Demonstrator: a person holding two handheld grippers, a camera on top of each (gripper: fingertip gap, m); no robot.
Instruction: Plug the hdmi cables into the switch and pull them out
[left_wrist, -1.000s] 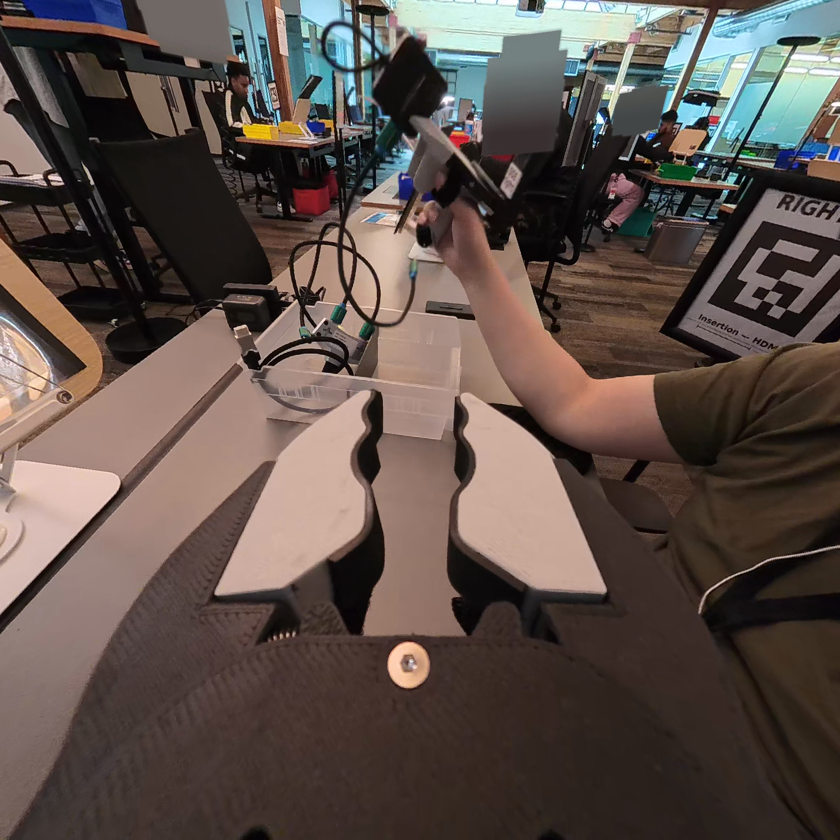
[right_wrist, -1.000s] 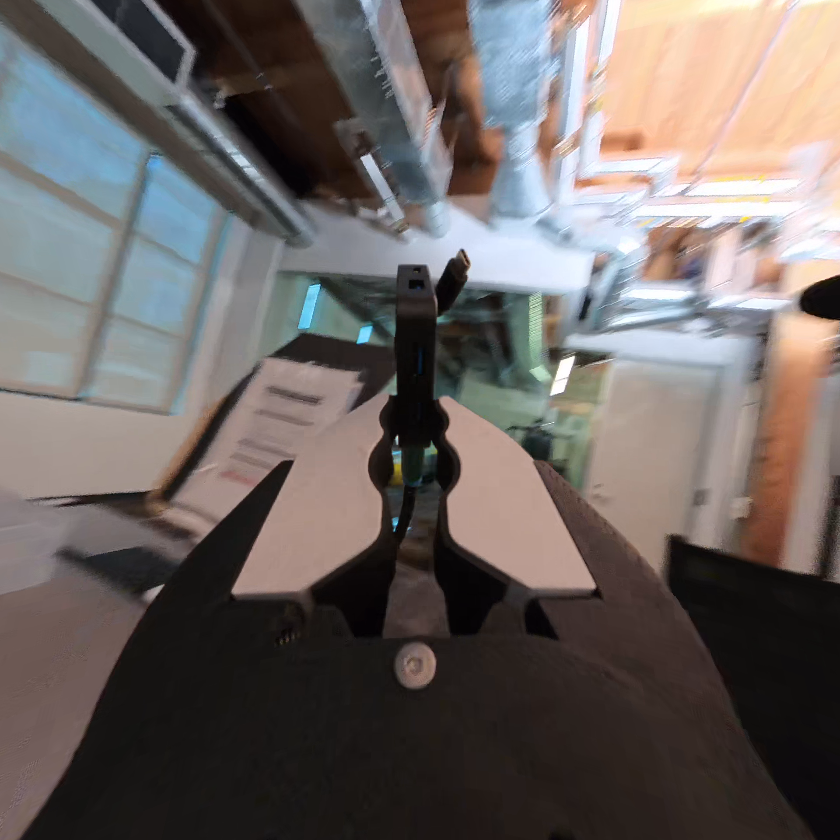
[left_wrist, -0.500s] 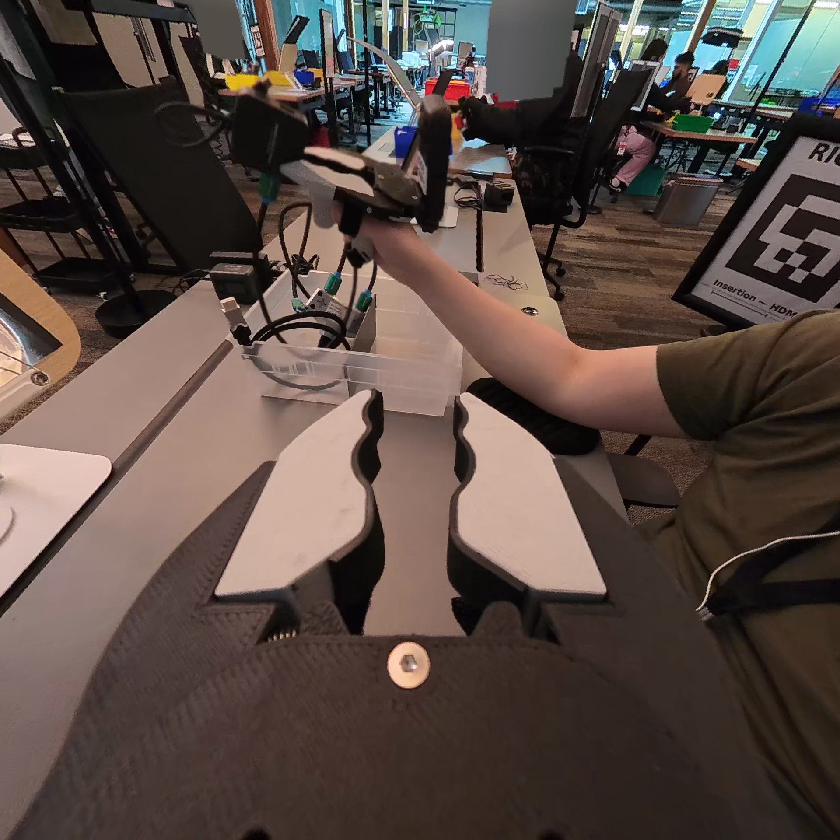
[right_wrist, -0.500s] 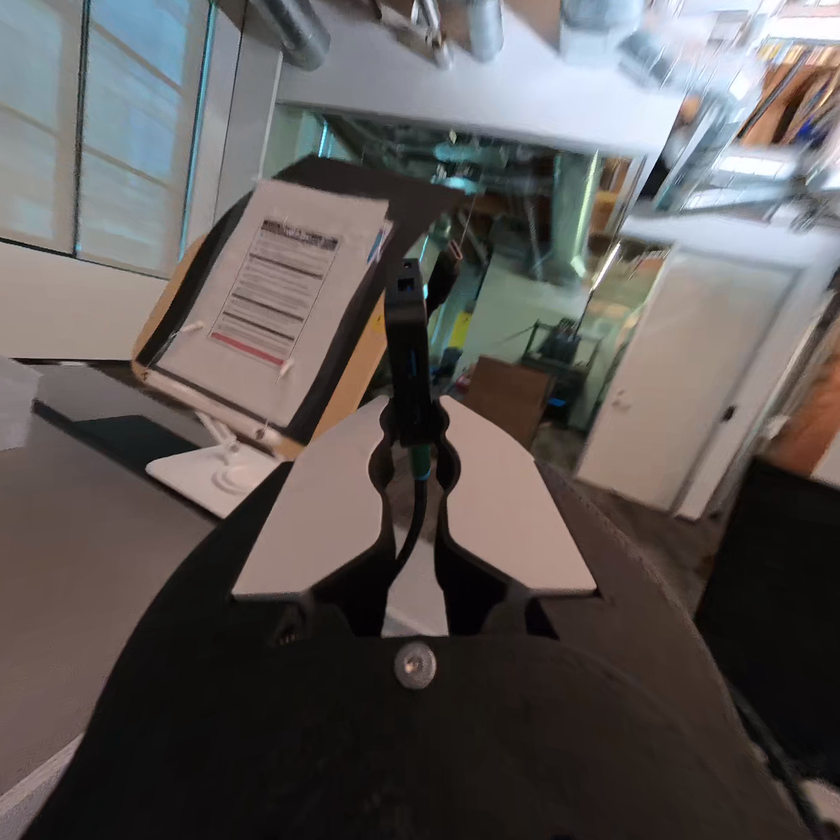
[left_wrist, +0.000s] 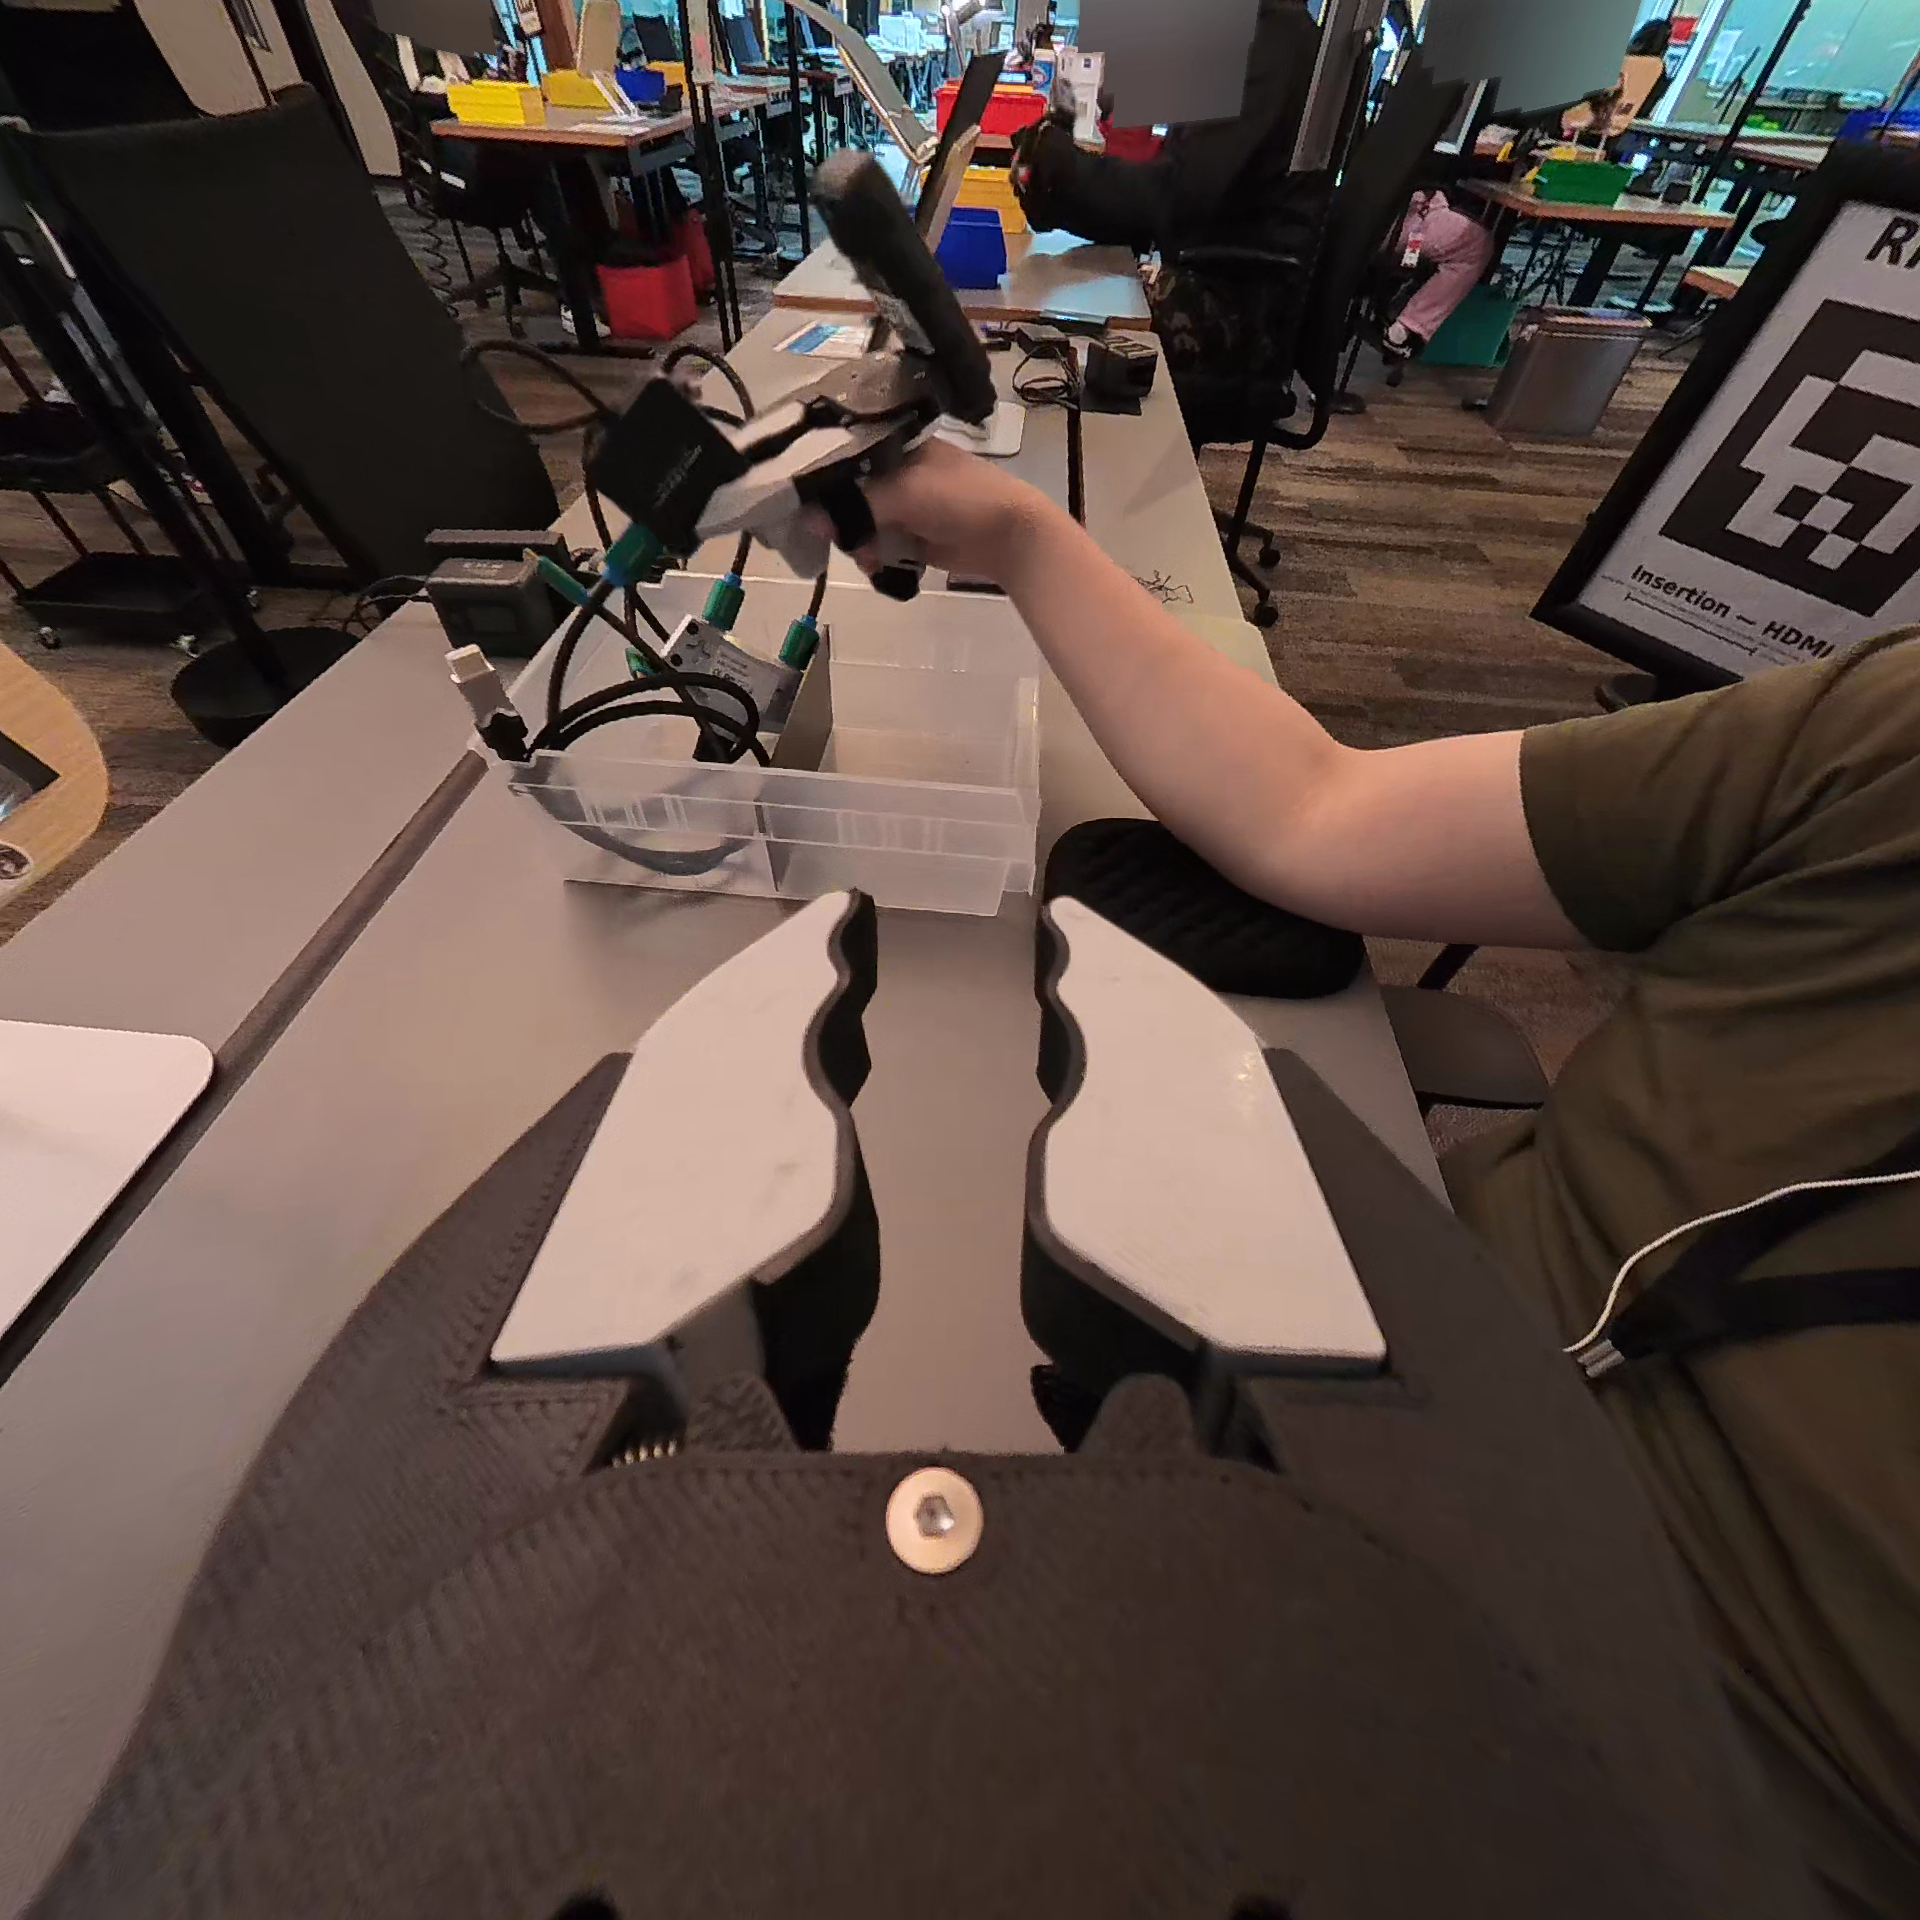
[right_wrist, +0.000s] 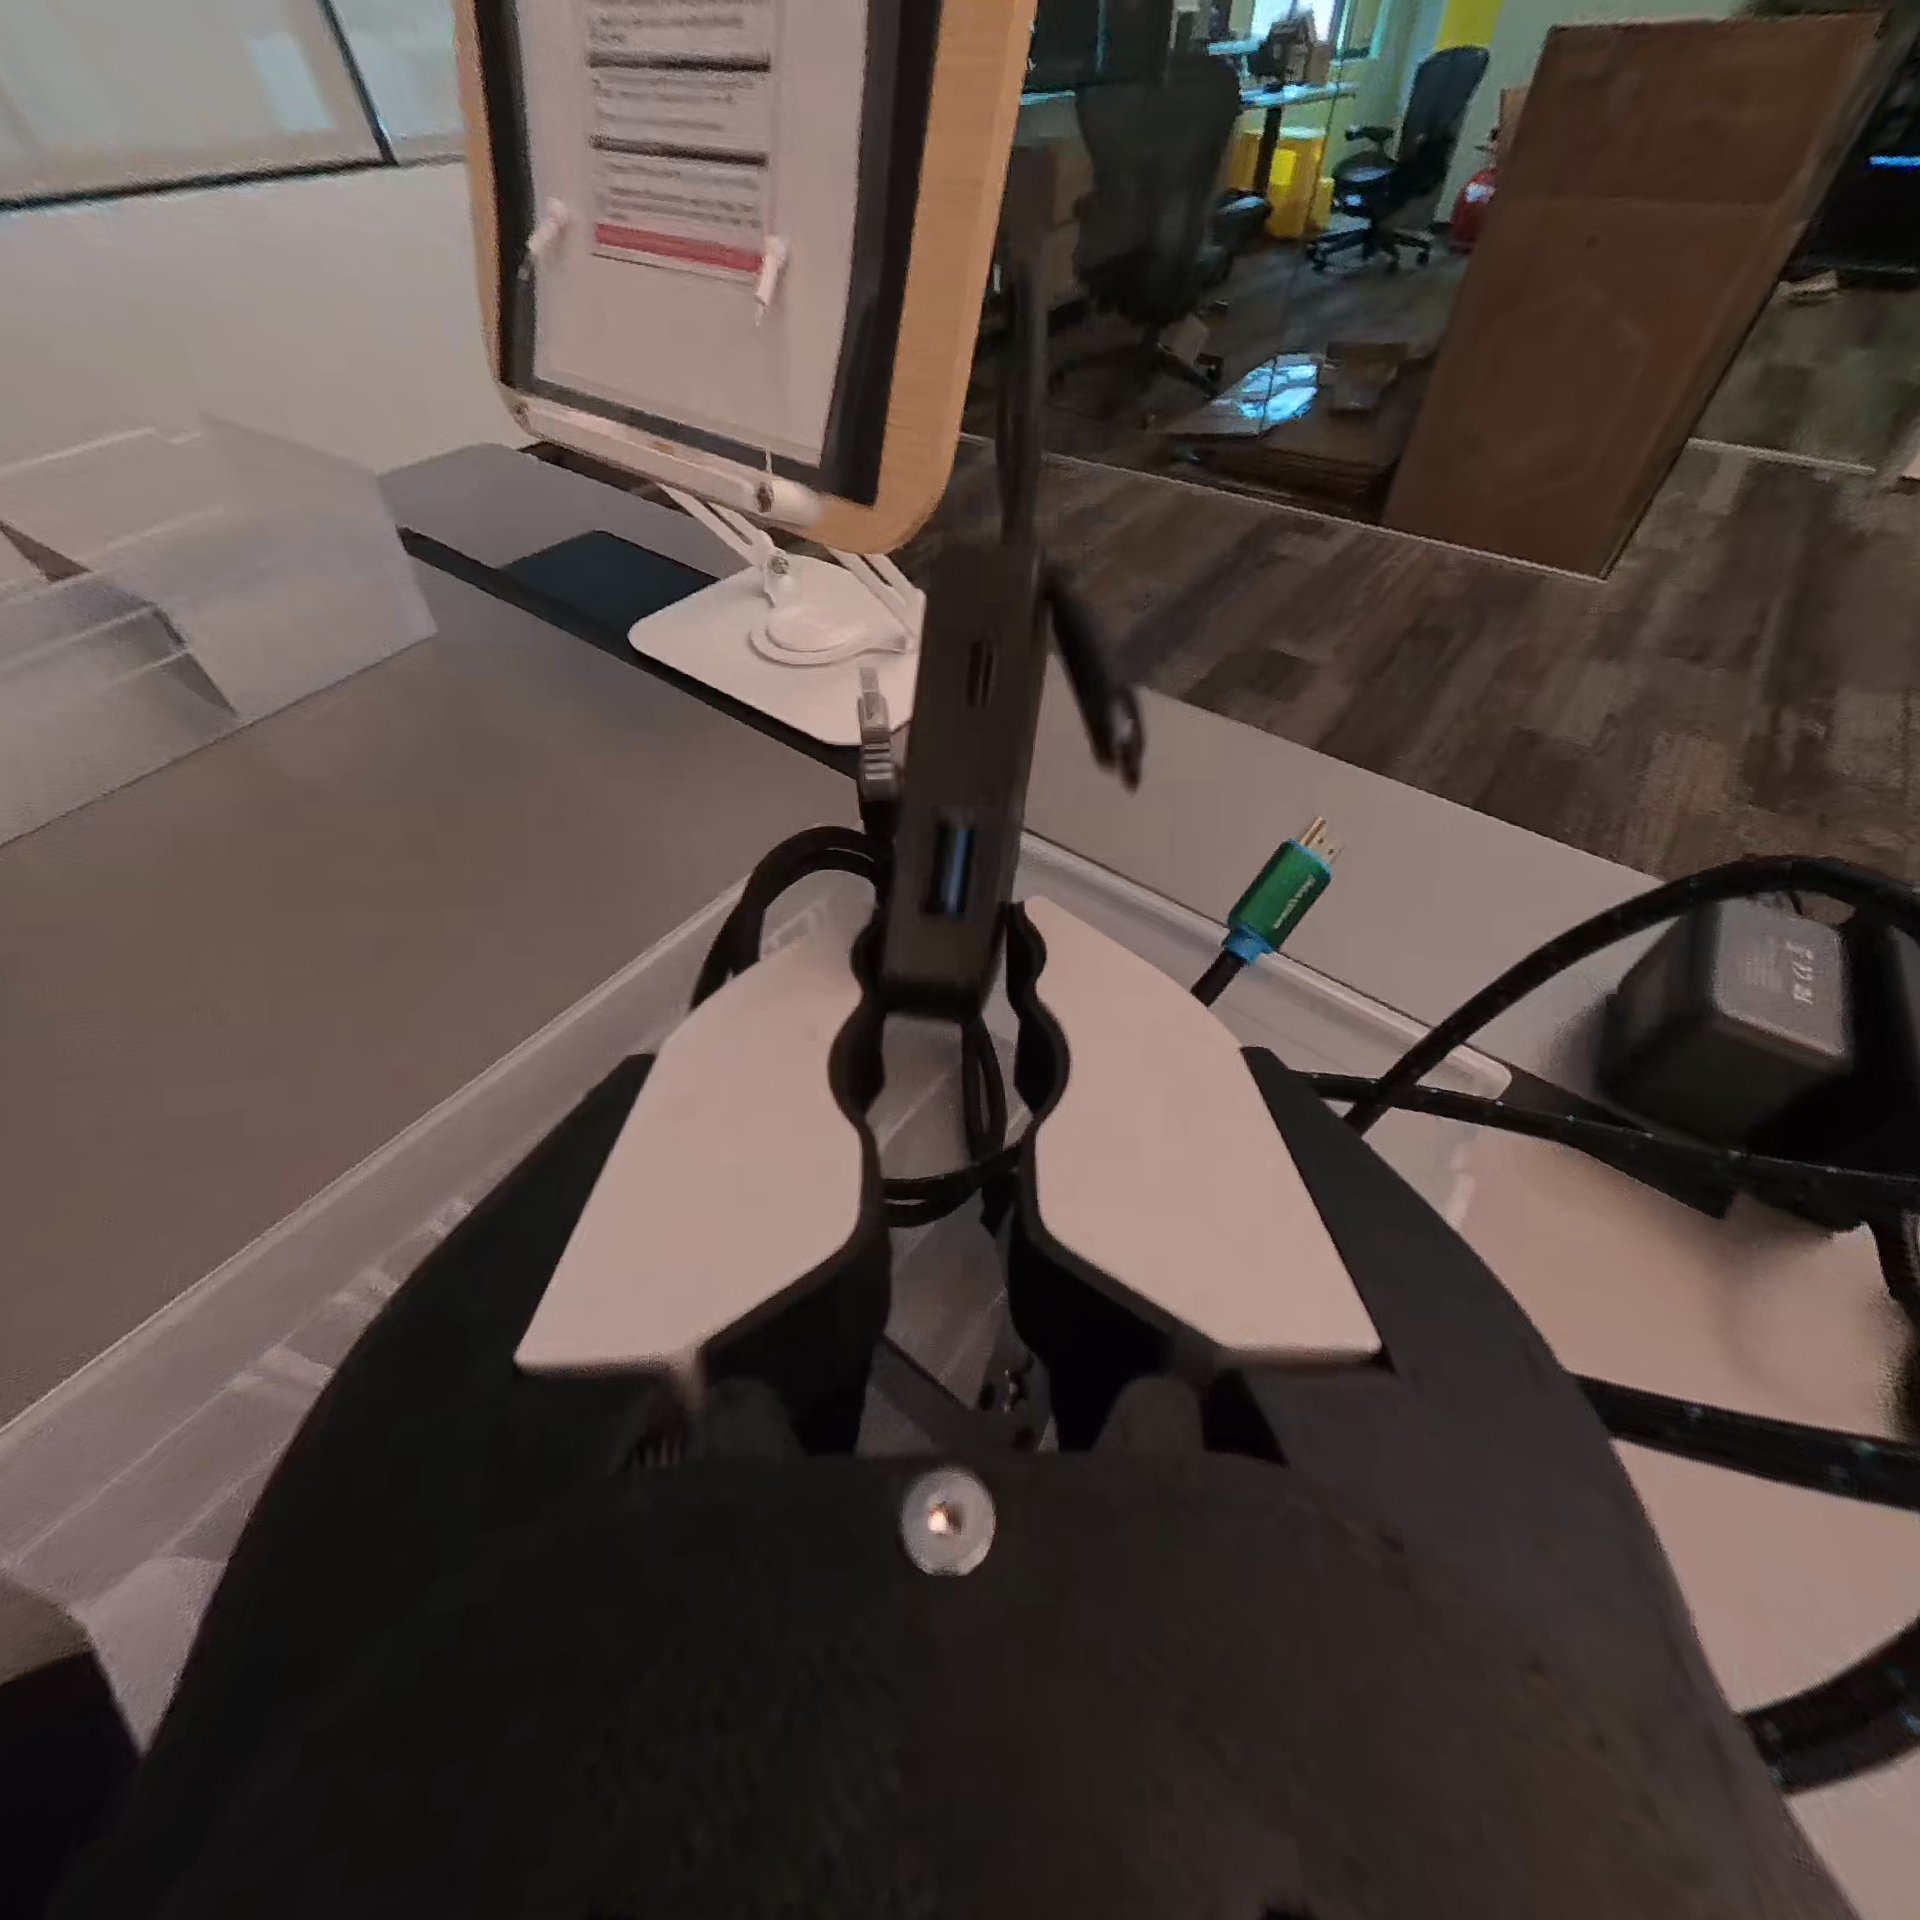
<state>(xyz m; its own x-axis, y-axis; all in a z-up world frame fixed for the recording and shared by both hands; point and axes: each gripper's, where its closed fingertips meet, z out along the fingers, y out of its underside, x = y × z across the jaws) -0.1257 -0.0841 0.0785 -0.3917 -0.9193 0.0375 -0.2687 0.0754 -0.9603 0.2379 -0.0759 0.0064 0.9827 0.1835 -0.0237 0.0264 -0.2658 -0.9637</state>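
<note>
My right gripper (right_wrist: 940, 935) is shut on a thin black switch (right_wrist: 966, 779), held edge-up with a dangling short cable. In the left wrist view the right gripper (left_wrist: 743, 473) holds the switch (left_wrist: 665, 468) in the air just above the left compartment of a clear plastic bin (left_wrist: 904, 831). A green-ended HDMI cable hangs from the switch (left_wrist: 629, 551). A loose green HDMI plug (right_wrist: 1278, 894) points up over the bin's far rim. My left gripper (left_wrist: 951, 935) is open and empty, low over the grey table in front of the bin.
The bin holds coiled black cables and a silver box (left_wrist: 727, 665) with green plugs in it. A black power brick (right_wrist: 1745, 997) lies beyond the bin. A wood-framed document stand (right_wrist: 727, 260) is at the table's left end. A black wrist pad (left_wrist: 1195, 925) lies right of the bin.
The right gripper has swung down from high in the air to just above the bin, keeping hold of the switch. The left gripper has stayed open, almost still.
</note>
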